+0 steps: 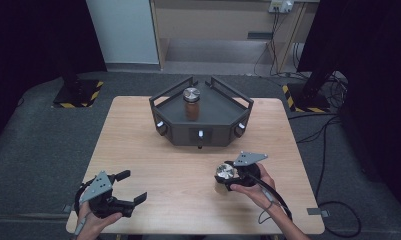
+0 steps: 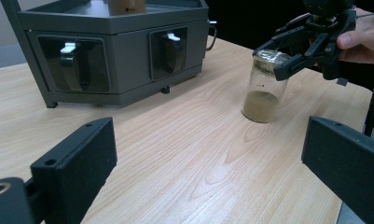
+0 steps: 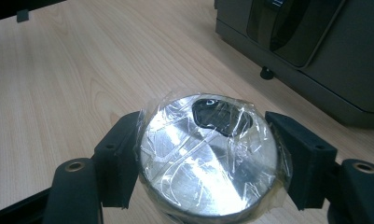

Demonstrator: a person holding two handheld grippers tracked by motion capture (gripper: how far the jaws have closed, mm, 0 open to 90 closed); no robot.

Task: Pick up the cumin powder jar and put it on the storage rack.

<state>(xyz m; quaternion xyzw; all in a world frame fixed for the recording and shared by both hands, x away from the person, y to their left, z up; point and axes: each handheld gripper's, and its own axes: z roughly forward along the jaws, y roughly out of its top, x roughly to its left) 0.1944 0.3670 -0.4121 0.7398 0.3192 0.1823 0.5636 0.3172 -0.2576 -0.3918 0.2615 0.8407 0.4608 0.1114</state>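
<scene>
Your right gripper (image 3: 208, 158) pinches the jar's (image 2: 264, 86) film-wrapped silver lid (image 3: 208, 156), glass jar upright lower right on the table (image 1: 153, 165), brown powder inside; left gripper (image 1: 133, 187) gapes.

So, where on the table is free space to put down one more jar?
The bare wood left of the grey tray, up to the table edge, is free. So is the middle strip between the left gripper and the jar that the right gripper clamps. It is crowded around that jar.
</scene>
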